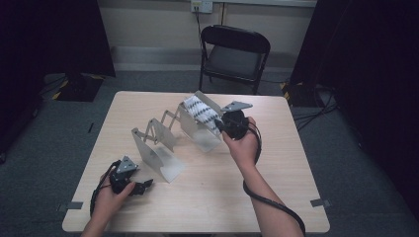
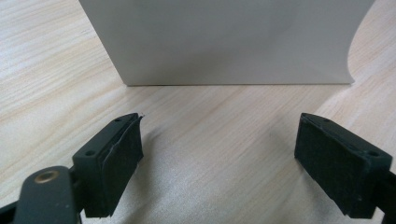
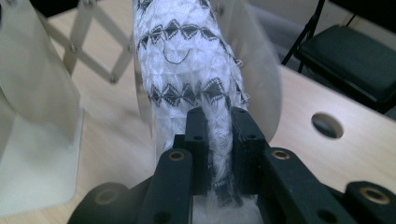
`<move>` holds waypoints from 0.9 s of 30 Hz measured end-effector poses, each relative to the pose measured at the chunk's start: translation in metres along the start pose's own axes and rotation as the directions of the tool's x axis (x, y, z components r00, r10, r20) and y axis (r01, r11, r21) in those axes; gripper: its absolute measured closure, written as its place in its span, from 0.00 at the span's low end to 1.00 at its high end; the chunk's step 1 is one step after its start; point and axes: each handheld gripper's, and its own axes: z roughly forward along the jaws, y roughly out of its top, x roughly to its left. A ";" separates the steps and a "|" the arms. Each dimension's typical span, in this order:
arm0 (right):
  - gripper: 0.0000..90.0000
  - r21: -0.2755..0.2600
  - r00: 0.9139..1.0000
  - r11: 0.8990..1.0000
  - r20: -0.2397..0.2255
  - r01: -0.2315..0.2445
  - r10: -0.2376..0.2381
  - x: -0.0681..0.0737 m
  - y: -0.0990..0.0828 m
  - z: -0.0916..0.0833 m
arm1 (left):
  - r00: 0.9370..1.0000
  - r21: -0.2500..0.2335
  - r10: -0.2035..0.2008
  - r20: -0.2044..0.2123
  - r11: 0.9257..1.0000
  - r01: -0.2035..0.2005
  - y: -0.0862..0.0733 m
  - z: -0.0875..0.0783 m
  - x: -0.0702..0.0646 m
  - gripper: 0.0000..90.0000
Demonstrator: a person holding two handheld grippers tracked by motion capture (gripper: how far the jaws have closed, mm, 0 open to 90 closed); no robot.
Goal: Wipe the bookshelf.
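Right hand-held gripper (image 3: 218,140) clamped on white patterned cloth (image 3: 187,70), holding it between rack plates (image 1: 197,129); left hand-held gripper (image 2: 219,154) jaws apart, idle on bench (image 1: 217,197) by end plate (image 2: 224,37)

On the bench (image 1: 276,197) an expanding rack (image 1: 173,133) runs from near left to far right, its plates upright. A cloth (image 1: 201,114) sits between the two far plates, with the right gripper (image 1: 221,126) clamped on it just right of them. The left gripper (image 1: 144,186), jaws apart, lies near the front left edge, before the nearest plate. A chair (image 1: 234,54) stands behind the bench.
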 end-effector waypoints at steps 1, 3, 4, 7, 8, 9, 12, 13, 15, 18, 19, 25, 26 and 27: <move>0.87 -0.007 1.000 1.000 0.007 0.005 -0.005 -0.001 0.006 -0.002 | 1.000 0.001 0.000 -0.001 1.000 0.000 0.000 0.000 0.000 0.16; 0.87 -0.022 0.999 1.000 0.031 0.013 -0.012 -0.003 0.015 -0.005 | 1.000 0.001 0.001 -0.001 1.000 -0.001 0.000 0.000 0.000 0.16; 0.87 -0.022 0.999 1.000 0.043 0.019 -0.018 -0.005 0.018 -0.005 | 1.000 0.000 0.000 0.000 1.000 0.000 0.000 0.000 0.000 0.16; 0.88 0.005 0.999 1.000 0.041 0.017 -0.017 -0.007 0.017 0.002 | 1.000 0.000 0.000 0.000 1.000 0.000 0.000 0.000 0.000 0.16; 0.87 0.018 0.999 1.000 0.045 0.018 -0.019 -0.006 0.013 0.006 | 1.000 0.000 0.000 0.000 1.000 0.000 0.000 0.000 0.000 0.16; 0.88 0.027 0.999 1.000 0.040 0.002 -0.003 -0.005 0.008 0.011 | 1.000 0.000 0.000 -0.001 1.000 0.000 0.000 0.000 0.000 0.16; 0.87 0.057 0.999 0.998 0.039 0.000 -0.002 -0.003 -0.005 0.025 | 1.000 0.000 0.001 -0.001 1.000 -0.001 0.000 0.000 0.000 0.16; 0.87 0.060 0.999 0.998 0.043 -0.006 0.003 -0.004 -0.009 0.028 | 1.000 0.001 0.001 -0.001 1.000 -0.001 0.000 0.000 0.000 0.16; 0.87 0.062 0.999 0.997 0.040 -0.036 0.034 -0.004 -0.018 0.036 | 1.000 0.001 0.000 -0.001 1.000 0.000 0.000 0.000 0.000 0.16; 0.87 0.089 0.998 0.995 0.040 -0.047 0.044 -0.003 -0.030 0.050 | 1.000 0.000 0.000 0.000 1.000 0.000 0.000 0.000 0.000 0.16; 0.87 0.098 0.998 0.994 0.037 -0.046 0.043 -0.002 -0.034 0.055 | 1.000 0.000 0.000 0.000 1.000 0.000 0.000 0.000 0.000 0.16; 0.87 0.153 0.998 0.986 0.026 -0.067 0.064 0.002 -0.056 0.078 | 1.000 0.001 0.001 0.000 1.000 -0.001 0.000 0.000 0.000 0.16; 0.87 0.161 0.998 0.985 0.026 -0.066 0.062 0.003 -0.059 0.080 | 1.000 0.001 0.000 0.001 1.000 0.000 0.000 0.000 0.000 0.16; 0.87 0.171 0.998 0.983 0.027 -0.066 0.062 0.004 -0.063 0.082 | 1.000 0.000 0.000 0.001 1.000 0.000 0.000 0.000 0.000 0.16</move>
